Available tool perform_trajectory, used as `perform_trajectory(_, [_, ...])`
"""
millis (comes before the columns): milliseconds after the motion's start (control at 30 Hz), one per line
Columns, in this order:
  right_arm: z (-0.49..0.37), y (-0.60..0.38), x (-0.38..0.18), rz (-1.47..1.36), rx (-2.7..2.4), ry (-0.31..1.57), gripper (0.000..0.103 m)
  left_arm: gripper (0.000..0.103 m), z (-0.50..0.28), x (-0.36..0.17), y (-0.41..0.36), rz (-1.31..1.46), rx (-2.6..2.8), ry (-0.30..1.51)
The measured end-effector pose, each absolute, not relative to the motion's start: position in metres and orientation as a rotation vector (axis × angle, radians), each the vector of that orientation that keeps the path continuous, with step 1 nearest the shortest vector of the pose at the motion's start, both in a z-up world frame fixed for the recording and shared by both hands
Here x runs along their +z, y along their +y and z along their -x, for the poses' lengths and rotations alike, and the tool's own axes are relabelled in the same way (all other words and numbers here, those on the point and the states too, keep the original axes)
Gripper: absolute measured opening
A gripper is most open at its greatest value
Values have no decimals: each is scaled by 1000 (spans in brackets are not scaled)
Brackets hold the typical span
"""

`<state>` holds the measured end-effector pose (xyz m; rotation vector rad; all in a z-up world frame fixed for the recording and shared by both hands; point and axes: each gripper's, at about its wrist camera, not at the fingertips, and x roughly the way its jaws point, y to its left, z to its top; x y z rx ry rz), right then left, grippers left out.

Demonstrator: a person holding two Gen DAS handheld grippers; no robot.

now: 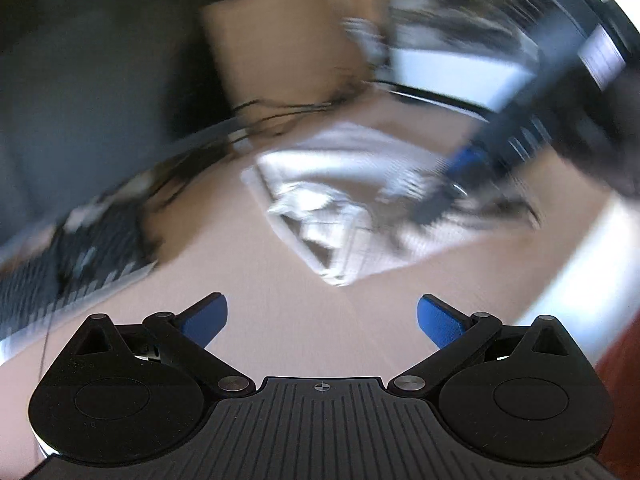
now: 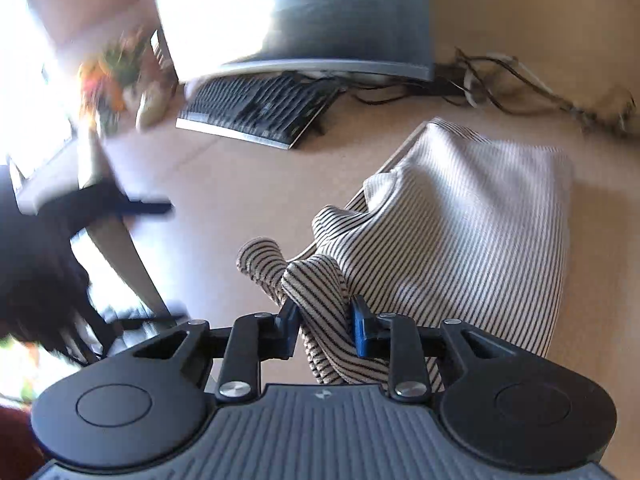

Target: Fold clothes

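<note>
A cream garment with thin dark stripes lies partly folded on the beige table. My right gripper is shut on a bunched fold of its near edge, and the striped cloth fills the gap between the blue pads. In the blurred left wrist view the same garment lies ahead at mid-table. My left gripper hovers before it, open, with only bare table between its blue pads. The right gripper reaches into that view from the upper right, down onto the cloth.
A keyboard lies below a monitor at the back of the table. Loose cables trail at the back right. A plant with orange flowers stands at the back left. The table's edge runs down the left.
</note>
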<state>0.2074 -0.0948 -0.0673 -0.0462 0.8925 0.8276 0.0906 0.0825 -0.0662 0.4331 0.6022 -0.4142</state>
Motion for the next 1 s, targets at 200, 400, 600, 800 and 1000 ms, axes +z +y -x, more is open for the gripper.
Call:
perform_trajectory(200, [-196, -96, -66, 37, 804, 894, 24, 103, -117, -89, 31, -747, -594, 460])
perform_trajectory(400, [-190, -103, -57, -9, 743, 892, 30, 93, -121, -106, 7, -880, -763, 271])
perform_trajectory(600, [-158, -174, -19, 142, 536, 746, 58, 52, -118, -109, 13, -856, -879, 280])
perform_trajectory(800, [-110, -175, -60, 612, 486, 700, 69, 45, -139, -85, 30, -636, -856, 387])
perform_trajectory(1000, [-119, -136, -97, 701, 499, 539, 70, 44, -179, -54, 44, -382, -838, 524])
